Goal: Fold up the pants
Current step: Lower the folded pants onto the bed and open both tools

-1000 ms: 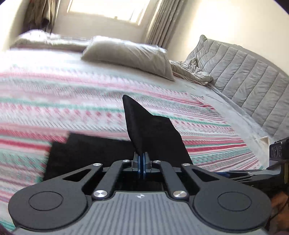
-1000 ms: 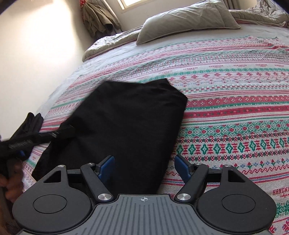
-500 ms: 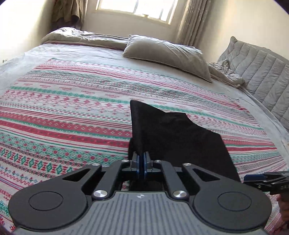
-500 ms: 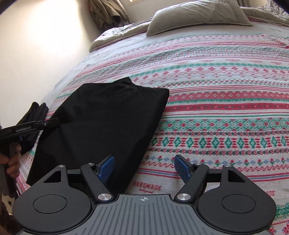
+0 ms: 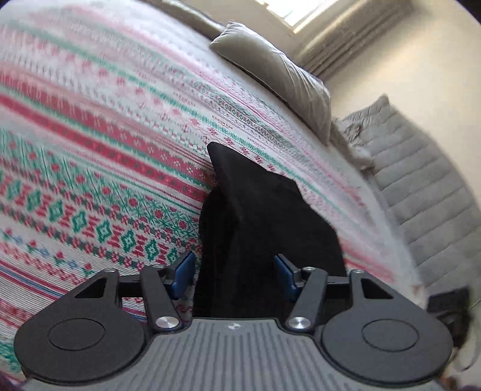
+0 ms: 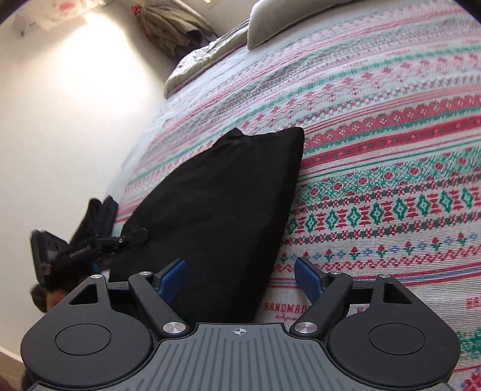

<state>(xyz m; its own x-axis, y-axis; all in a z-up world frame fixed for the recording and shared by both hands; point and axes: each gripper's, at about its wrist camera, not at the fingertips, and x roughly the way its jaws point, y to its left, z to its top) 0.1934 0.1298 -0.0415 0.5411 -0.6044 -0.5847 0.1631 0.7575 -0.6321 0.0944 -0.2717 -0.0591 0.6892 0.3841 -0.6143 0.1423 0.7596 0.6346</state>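
Daylight enters from a bright, overexposed window (image 5: 288,12) at one o'clock in the left wrist view, where the red-and-green patterned woven bedspread (image 5: 90,168) smears with motion blur. The right wrist view is sharper (glare on the cream wall (image 6: 75,75) at ten o'clock). Fisheye distortion bends both edges.

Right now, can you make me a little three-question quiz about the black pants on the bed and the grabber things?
1. True or false: the left hand-held gripper is clamped shut on the black pants.
2. Multiple choice: the pants lie on A) a bare wooden floor, B) a red, green and white patterned bedspread, C) a grey pillow.
3. Fill in: the pads of the right hand-held gripper are coloured ____.

Key: 1 false, its jaws stand open with the pants between them; 2 B; 3 blue.
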